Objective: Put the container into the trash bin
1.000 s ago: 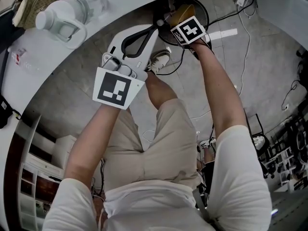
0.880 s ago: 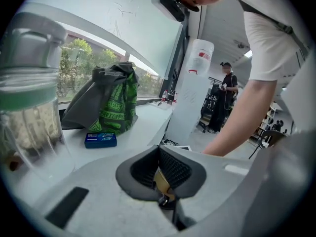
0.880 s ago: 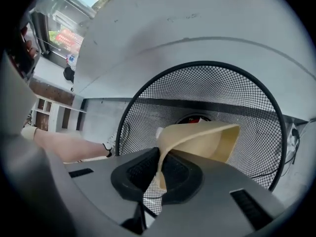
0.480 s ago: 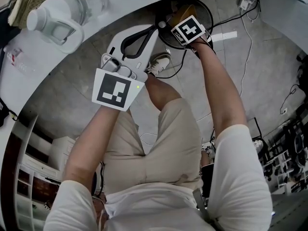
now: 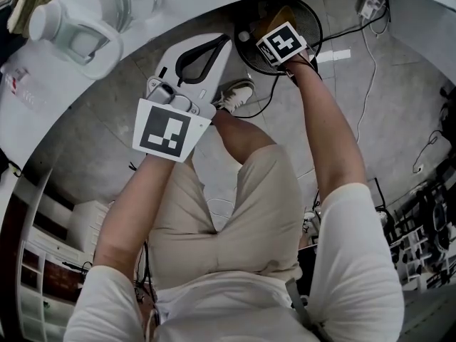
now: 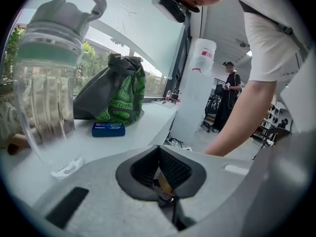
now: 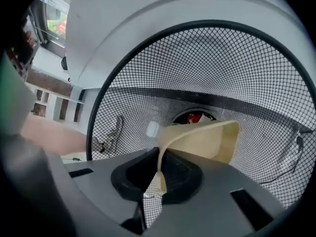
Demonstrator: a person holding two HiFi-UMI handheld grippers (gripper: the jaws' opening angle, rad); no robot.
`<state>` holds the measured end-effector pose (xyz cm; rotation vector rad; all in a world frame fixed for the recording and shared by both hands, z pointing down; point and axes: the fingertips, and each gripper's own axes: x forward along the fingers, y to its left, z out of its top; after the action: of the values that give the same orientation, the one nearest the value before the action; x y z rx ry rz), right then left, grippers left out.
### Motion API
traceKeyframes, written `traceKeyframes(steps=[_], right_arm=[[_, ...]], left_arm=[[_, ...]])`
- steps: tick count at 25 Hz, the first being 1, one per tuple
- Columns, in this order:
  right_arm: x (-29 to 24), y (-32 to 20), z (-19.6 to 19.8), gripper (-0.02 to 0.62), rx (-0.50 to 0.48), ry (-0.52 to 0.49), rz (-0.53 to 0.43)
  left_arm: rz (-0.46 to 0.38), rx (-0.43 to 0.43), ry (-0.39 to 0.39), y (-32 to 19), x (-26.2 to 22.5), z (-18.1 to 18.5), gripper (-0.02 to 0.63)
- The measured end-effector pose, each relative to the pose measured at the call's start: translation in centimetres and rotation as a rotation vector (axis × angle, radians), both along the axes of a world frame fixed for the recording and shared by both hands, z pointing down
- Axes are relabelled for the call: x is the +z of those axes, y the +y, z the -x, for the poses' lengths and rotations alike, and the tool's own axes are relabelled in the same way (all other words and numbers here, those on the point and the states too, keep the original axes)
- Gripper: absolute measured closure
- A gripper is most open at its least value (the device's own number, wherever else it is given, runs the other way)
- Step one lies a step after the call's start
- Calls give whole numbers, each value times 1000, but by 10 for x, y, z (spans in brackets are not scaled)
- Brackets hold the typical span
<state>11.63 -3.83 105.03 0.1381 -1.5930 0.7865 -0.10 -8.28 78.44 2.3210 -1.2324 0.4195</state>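
Moved: right gripper (image 7: 159, 181) is sinking toward the trash bin (image 5: 312, 27), upper centre.
Tongs: right is pinching the container (image 7: 202, 142) by its rim; left gripper (image 6: 165, 194) is idling closed, empty.
Handling: light, thin-walled, crushable.

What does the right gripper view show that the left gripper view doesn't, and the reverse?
Only the right gripper view: the right gripper shut on the edge of the tan cardboard-like container, at the open mouth of the black wire-mesh trash bin, something red at its bottom.
Only the left gripper view: the clear plastic bottle with a grey lid, a green-and-grey bag and a small blue box on the white table.
Both: the container and bin mesh, though the left view catches only a sliver through the closed, empty jaws of the left gripper.
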Motion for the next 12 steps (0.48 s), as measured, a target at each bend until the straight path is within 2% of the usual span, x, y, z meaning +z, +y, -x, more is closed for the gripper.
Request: traceKeyframes(steps=[8, 12], right_arm=[[11, 5, 1, 577, -20, 14, -1], [17, 6, 6, 558, 25, -20, -14]], left_arm=[[-20, 31, -15, 4, 6, -2, 589], [-22, 45, -22, 9, 8, -1, 590]])
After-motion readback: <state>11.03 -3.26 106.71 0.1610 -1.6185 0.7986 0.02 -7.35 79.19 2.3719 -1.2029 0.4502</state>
